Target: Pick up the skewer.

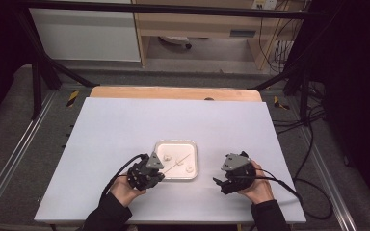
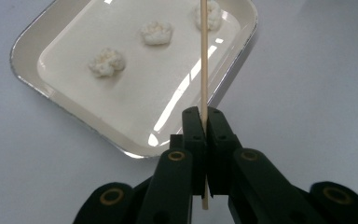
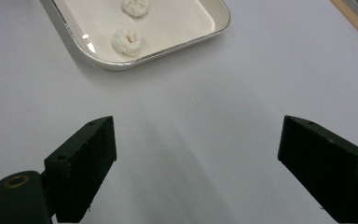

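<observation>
While clamped, skewer (image 2: 204, 70) overhangs tray (image 2: 28, 51).

At twelve o'clock the wooden skewer (image 2: 204, 56) leaves the frame, crossing a white food piece (image 2: 212, 16); tray (image 3: 98, 58) cropped.

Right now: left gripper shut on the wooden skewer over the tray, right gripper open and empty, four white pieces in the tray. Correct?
Not quite: the tray holds three white pieces, not four, as the left gripper view shows. The rest stands: the left gripper is shut on the wooden skewer over the tray, and the right gripper is open and empty.
</observation>
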A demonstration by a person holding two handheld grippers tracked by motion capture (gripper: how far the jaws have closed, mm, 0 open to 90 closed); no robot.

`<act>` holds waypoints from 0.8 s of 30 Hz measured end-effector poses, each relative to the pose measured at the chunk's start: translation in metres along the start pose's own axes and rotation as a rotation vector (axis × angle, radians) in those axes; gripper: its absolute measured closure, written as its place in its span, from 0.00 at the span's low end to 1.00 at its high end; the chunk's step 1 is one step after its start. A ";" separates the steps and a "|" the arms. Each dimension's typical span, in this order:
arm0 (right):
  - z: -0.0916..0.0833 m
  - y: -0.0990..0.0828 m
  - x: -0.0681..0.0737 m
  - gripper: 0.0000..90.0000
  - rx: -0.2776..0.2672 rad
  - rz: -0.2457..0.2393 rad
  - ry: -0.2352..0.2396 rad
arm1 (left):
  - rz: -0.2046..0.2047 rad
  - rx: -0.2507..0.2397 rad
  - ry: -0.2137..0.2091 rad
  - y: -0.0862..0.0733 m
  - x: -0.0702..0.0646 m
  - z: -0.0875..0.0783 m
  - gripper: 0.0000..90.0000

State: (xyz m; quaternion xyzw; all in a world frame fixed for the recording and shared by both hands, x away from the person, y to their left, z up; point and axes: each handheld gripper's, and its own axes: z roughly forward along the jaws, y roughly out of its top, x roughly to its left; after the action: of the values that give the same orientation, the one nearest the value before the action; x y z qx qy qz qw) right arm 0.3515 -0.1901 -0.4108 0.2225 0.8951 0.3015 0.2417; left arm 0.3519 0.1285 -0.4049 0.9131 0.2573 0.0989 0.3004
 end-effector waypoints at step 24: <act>0.023 0.020 -0.003 0.05 -0.054 0.229 0.152 | -0.133 -0.183 0.029 -0.055 0.013 -0.022 0.98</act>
State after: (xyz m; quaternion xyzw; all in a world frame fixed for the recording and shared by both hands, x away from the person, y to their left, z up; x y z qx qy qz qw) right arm 0.3720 -0.1674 -0.4137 0.2932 0.8711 0.3670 0.1432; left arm 0.3332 0.1841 -0.4204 0.8613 0.3114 0.1151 0.3846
